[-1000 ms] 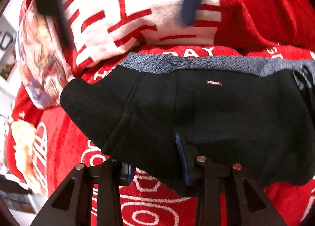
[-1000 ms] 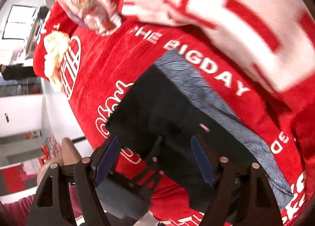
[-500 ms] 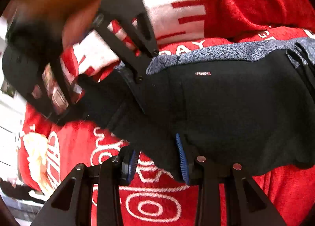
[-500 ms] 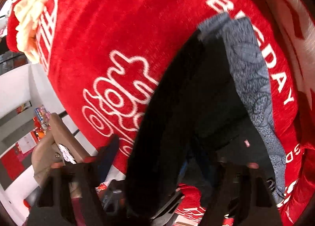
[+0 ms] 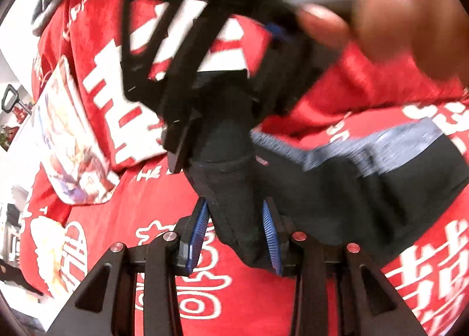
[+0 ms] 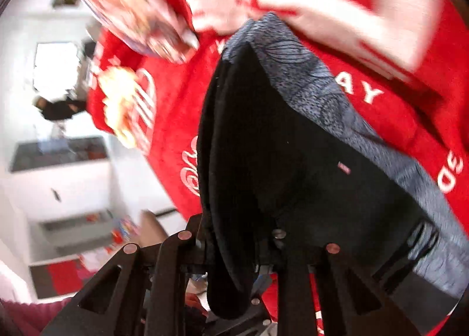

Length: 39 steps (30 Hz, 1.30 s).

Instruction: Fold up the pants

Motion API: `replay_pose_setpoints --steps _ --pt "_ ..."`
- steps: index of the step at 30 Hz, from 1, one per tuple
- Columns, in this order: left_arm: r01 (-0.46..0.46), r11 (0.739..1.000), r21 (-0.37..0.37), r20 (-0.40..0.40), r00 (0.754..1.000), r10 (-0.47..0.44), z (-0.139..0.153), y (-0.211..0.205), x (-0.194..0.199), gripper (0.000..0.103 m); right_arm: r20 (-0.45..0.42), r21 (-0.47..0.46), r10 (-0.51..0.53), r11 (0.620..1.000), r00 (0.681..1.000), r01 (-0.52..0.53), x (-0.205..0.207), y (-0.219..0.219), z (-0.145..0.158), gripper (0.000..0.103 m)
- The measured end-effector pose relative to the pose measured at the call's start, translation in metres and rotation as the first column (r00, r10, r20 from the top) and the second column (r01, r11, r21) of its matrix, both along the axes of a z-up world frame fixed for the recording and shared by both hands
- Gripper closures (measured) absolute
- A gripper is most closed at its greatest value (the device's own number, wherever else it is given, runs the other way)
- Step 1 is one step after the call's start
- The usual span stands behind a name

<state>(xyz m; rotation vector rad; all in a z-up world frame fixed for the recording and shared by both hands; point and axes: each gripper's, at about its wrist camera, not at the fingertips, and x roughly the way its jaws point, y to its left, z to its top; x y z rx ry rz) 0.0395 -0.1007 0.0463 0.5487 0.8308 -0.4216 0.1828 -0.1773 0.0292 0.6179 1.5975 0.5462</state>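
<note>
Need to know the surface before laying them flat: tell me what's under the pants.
Under the pants lies a red blanket with white print, showing all around them. What the pants cover is hidden.

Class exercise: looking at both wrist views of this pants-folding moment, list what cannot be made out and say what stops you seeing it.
- Right gripper pads: right wrist view, hidden by the black pants.
- Person's hand: left wrist view, motion-blurred.
- Pants legs: both views, cut off by frame edges.
- Small red label wording: too small.
</note>
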Motion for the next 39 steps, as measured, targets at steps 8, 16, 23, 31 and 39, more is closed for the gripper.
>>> replay_pose_setpoints --steps 8,16,23,31,39 --pt "0.175 0.982 -0.066 0.004 0.985 -0.175 0.038 -0.089 -0.061 0.065 0.113 0.211 -0.318 0.933 0.941 0.290 -0.104 -0.138 0.045 0.081" --pt "0.379 0.923 -0.065 -0.006 0.925 -0.380 0.031 -0.193 -0.132 0.065 0.115 0.315 -0.601 0.777 0.791 0.544 -0.229 -0.268 0.038 0.081" --pt "0.468 0.883 0.034 -0.113 0.880 -0.462 -0.043 -0.257 -0.171 0.065 0.040 0.245 -0.705 0.694 0.708 0.677 -0.296 -0.330 -0.031 0.081" --pt "0.461 0.880 0.115 -0.129 0.885 -0.447 -0.060 -0.245 -0.166 0.051 0.000 0.244 -0.710 0.683 0.704 0.688 -0.297 -0.331 -0.075 0.081" --pt "0.322 0.945 0.056 -0.194 0.932 -0.306 -0.027 -0.203 -0.132 0.046 0.079 -0.016 -0.640 0.766 0.764 0.643 -0.299 -0.336 -0.059 0.061"
